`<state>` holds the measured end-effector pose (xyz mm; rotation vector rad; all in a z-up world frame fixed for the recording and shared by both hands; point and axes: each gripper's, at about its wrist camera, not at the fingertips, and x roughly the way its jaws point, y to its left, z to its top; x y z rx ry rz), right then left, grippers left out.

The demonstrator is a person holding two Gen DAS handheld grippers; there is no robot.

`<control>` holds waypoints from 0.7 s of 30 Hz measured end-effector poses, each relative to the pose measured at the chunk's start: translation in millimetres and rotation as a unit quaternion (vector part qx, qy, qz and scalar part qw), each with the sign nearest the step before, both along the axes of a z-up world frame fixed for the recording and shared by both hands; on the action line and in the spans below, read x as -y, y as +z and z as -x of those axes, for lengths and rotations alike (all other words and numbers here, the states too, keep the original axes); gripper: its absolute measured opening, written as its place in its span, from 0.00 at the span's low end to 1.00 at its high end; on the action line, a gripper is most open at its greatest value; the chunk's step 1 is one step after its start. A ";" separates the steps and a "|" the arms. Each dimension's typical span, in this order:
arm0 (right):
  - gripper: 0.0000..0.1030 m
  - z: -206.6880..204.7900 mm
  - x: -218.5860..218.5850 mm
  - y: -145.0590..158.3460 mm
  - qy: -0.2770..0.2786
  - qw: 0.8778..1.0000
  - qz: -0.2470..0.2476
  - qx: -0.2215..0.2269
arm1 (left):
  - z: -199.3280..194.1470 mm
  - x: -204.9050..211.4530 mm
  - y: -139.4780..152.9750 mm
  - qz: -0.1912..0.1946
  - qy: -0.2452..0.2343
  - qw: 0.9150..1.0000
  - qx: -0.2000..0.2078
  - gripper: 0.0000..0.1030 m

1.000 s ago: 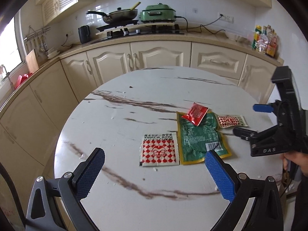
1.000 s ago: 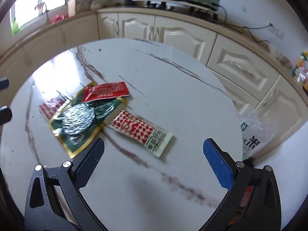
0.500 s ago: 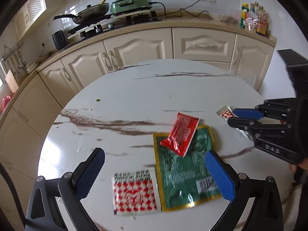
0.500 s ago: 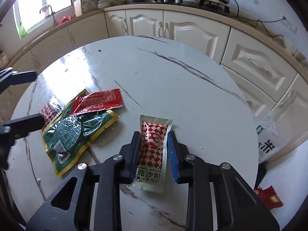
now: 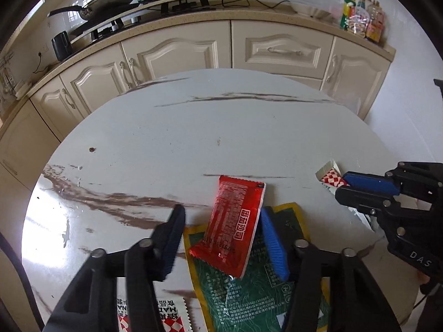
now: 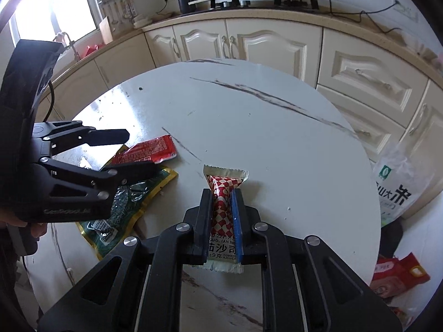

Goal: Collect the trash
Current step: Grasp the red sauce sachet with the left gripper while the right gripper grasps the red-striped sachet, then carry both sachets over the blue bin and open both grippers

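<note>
On the round marble table (image 5: 221, 138) a red packet (image 5: 235, 227) lies partly on a green and yellow packet (image 5: 249, 290). My left gripper (image 5: 221, 217) straddles the red packet. Its jaws are closing: the right pad touches the packet's edge and the left pad is still clear of it. My right gripper (image 6: 222, 196) is shut on a red-and-white checked sachet (image 6: 221, 207), pinching its middle. It also shows in the left wrist view as the right gripper (image 5: 340, 185) holding the sachet (image 5: 329, 178). A second checked packet (image 5: 171, 321) lies under my left fingers.
Cream cabinets (image 5: 180, 52) and a counter with a stove curve behind the table. Bottles (image 5: 360, 19) stand at the counter's right end. On the floor to the right lie a white rice bag (image 6: 396, 188) and a red package (image 6: 398, 276).
My left gripper has moved forward and down over the red packet, and its jaws have narrowed around it. My right gripper has shut on the checked sachet and holds it.
</note>
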<state>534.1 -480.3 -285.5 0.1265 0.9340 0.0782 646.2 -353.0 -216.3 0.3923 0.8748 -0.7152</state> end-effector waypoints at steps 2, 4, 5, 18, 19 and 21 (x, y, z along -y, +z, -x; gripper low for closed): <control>0.14 0.5 0.2 0.1 0.000 1.000 0.000 0.000 | -4.0 1.1 -0.6 0.009 -0.004 1.000 -0.010 0.22; 0.14 1.2 -0.1 0.3 -0.001 1.000 -0.002 0.000 | -4.5 -2.1 3.0 0.012 -0.006 1.000 -0.003 0.13; 0.13 1.8 -0.2 0.3 -0.001 1.000 -0.002 0.000 | -2.9 -3.9 4.4 0.018 -0.004 1.000 -0.006 0.11; 0.11 15.7 -36.4 31.5 0.010 0.999 -0.010 0.033 | 27.4 -63.3 42.4 0.081 0.002 0.997 0.002 0.08; 0.11 17.7 -42.0 38.8 0.012 0.999 -0.010 0.038 | 32.0 -71.0 45.7 0.087 0.002 0.996 0.003 0.08; 0.11 21.4 -55.3 53.1 0.019 0.999 -0.010 0.048 | 39.8 -91.7 56.0 0.096 0.007 0.995 0.009 0.08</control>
